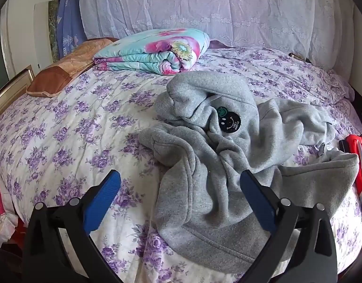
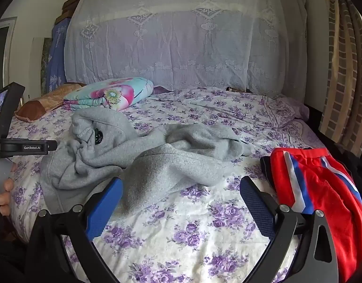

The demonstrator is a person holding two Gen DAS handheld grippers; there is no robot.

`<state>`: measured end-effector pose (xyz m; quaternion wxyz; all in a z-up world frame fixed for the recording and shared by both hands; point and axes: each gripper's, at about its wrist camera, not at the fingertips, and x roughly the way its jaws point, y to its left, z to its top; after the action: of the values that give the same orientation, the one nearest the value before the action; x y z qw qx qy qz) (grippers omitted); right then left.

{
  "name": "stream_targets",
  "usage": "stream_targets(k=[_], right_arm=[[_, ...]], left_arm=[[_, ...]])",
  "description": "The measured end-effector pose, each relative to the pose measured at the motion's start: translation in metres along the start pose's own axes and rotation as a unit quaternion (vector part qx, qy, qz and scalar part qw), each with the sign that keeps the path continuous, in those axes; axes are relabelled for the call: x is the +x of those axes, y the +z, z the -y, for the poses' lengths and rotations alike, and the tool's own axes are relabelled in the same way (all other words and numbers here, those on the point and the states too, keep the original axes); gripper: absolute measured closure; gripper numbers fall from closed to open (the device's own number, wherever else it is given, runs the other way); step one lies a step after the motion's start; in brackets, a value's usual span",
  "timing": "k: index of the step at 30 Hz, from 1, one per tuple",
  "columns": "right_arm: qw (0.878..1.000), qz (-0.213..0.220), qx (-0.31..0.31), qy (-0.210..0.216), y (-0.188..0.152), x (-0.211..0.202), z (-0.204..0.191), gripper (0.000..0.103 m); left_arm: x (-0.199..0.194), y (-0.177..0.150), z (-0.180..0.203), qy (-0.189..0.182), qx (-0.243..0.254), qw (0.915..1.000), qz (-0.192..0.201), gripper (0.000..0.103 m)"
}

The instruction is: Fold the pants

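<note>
Crumpled grey fleece pants [image 1: 218,155] with a black smiley patch [image 1: 229,120] lie in a heap on the floral bed sheet [image 1: 63,141]. My left gripper [image 1: 181,184] is open and empty, hovering just above the near part of the heap. In the right wrist view the same pants [image 2: 143,160] spread across the bed's left and middle. My right gripper [image 2: 181,188] is open and empty, above the sheet just in front of the pants' near edge. The left gripper's body [image 2: 25,146] shows at the left edge of that view.
Folded red shorts with blue and white stripes [image 2: 322,188] lie at the right, next to my right gripper. A folded floral quilt [image 1: 155,52] and a brown pillow [image 1: 63,70] sit at the far left. A lace-covered headboard [image 2: 181,47] stands behind.
</note>
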<state>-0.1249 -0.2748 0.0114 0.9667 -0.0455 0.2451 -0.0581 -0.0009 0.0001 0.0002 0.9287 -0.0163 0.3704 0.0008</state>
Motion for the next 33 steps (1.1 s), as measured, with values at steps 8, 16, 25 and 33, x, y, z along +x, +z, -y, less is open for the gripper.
stream_targets(k=[8,16,25,33], right_arm=[[1.000,0.004,-0.008,-0.002,0.002,0.000,-0.003,0.003],[1.000,-0.013,0.007,-0.001,-0.003,0.009,0.004,0.003],[1.000,-0.023,0.017,-0.004,-0.002,0.014,0.012,0.003],[0.999,-0.028,0.021,-0.002,-0.002,0.016,0.011,0.003]], left_arm=[[0.005,-0.003,-0.002,0.002,0.001,1.0000,-0.007,0.004],[0.008,-0.002,-0.005,0.002,0.007,0.9999,-0.009,0.004],[0.007,0.003,0.005,0.005,0.010,0.9999,-0.010,0.004],[0.010,0.005,0.006,0.004,0.013,0.9998,-0.011,0.004]])
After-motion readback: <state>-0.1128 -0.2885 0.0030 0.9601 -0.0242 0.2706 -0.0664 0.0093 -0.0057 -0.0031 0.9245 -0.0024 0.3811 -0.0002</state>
